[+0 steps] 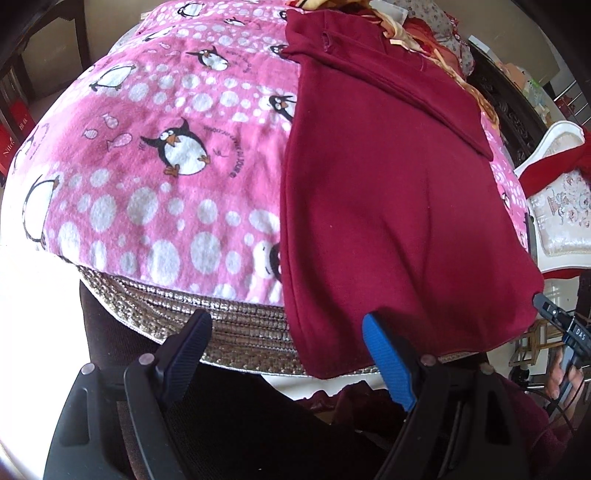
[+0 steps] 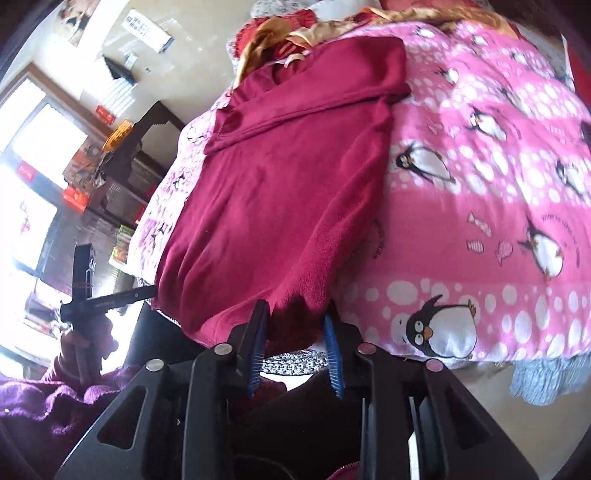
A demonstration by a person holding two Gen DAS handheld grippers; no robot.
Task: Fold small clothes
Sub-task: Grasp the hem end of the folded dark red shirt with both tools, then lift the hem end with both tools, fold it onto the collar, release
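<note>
A dark red fleece garment (image 1: 388, 206) lies flat on a pink penguin blanket (image 1: 166, 147), one sleeve folded across its top. Its hem hangs over the near table edge. My left gripper (image 1: 284, 332) is open, its blue-padded finger (image 1: 384, 354) at the hem's left part, not closed on cloth. In the right wrist view the same garment (image 2: 280, 192) lies ahead. My right gripper (image 2: 295, 325) is open with the hem's right corner between its fingers. The right gripper also shows in the left wrist view (image 1: 554, 317) at the hem's right corner.
A silver woven mat edge (image 1: 221, 321) runs under the blanket (image 2: 480, 184) at the near edge. A pile of other clothes (image 1: 424, 33) lies at the far end. A white cushioned chair (image 1: 557, 206) stands right of the table. Dark shelves (image 2: 122, 177) stand beyond.
</note>
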